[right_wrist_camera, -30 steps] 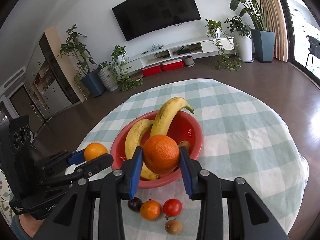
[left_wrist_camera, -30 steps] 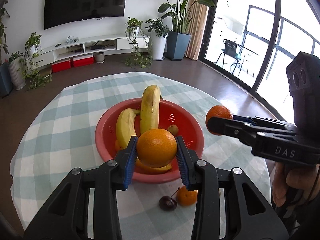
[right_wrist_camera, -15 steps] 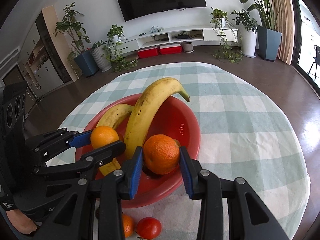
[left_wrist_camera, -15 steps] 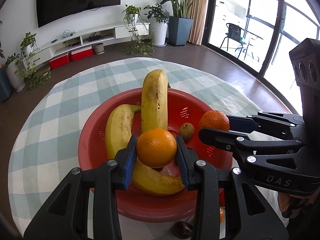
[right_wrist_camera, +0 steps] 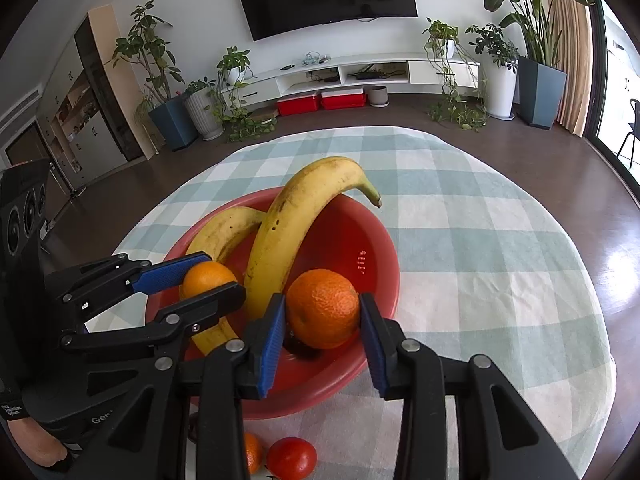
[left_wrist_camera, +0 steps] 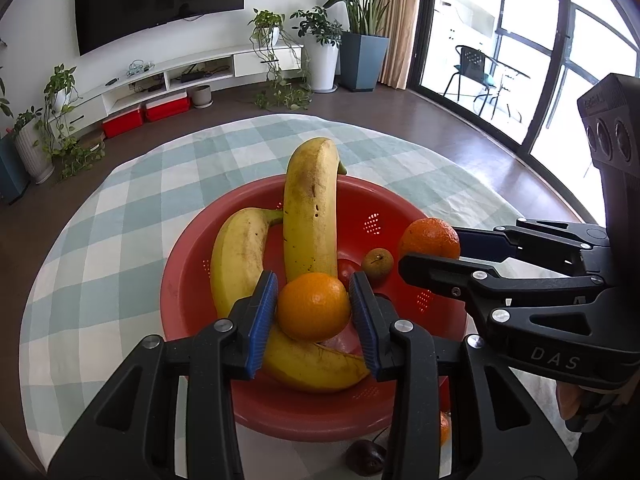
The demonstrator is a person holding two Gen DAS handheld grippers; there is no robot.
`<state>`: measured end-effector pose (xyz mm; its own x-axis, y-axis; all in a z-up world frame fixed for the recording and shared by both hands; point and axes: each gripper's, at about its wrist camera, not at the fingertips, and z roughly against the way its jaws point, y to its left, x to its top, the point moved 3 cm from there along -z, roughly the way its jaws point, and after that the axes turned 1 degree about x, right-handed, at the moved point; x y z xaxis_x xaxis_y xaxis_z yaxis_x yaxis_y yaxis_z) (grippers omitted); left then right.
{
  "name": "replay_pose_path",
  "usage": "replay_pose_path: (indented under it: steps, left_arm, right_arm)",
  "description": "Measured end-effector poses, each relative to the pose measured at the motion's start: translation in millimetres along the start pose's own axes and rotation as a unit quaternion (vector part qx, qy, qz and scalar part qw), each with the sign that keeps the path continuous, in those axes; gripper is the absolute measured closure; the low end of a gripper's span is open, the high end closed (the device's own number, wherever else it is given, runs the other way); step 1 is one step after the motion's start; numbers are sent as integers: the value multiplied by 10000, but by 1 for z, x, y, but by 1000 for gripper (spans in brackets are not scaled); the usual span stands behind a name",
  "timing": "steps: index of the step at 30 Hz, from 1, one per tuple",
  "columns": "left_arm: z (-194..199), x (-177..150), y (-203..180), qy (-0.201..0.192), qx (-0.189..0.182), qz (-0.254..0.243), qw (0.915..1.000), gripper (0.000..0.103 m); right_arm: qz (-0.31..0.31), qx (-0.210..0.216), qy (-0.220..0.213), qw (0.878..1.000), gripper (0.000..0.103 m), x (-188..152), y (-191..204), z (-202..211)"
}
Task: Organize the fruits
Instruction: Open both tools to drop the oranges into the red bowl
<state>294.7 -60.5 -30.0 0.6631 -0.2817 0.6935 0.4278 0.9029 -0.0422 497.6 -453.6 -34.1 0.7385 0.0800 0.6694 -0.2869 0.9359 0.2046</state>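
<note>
A red bowl on a checked tablecloth holds three bananas: one leaning upright, one beside it and one lying at the bottom. My left gripper is shut on an orange, low over the bananas. My right gripper is shut on a second, rougher orange, inside the bowl's right half. A small brown fruit lies in the bowl between the two grippers.
On the cloth in front of the bowl lie a red tomato, a small orange and a dark plum-like fruit. The round table's edge drops to a wooden floor all around. A hand holds the right gripper.
Both grippers, each still holding its orange, moved forward and down from the near rim to over the bowl's inside. Over the last half second neither has shifted.
</note>
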Motion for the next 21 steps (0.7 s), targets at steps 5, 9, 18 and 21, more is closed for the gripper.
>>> replay_pose_path:
  steps: [5,9,18,21]
  left_arm:
    - [1,0,1,-10,-11,21,10000,67]
    - [6,1,4,-103,1,115,9999,65]
    - [41,-5,2,-501,32,120,9987,25]
    - [63,-17,4,-720,104,221,9971,5]
  right_arm:
    - [-16,28,-2,10000,62,0,-1,0]
    - [-86,-17,-92,9999,49,3,-5,3]
    - [-147,30,-269,9995,42,-6,-7,26]
    - [-304,75,-430,9986,31,-16,-10,44]
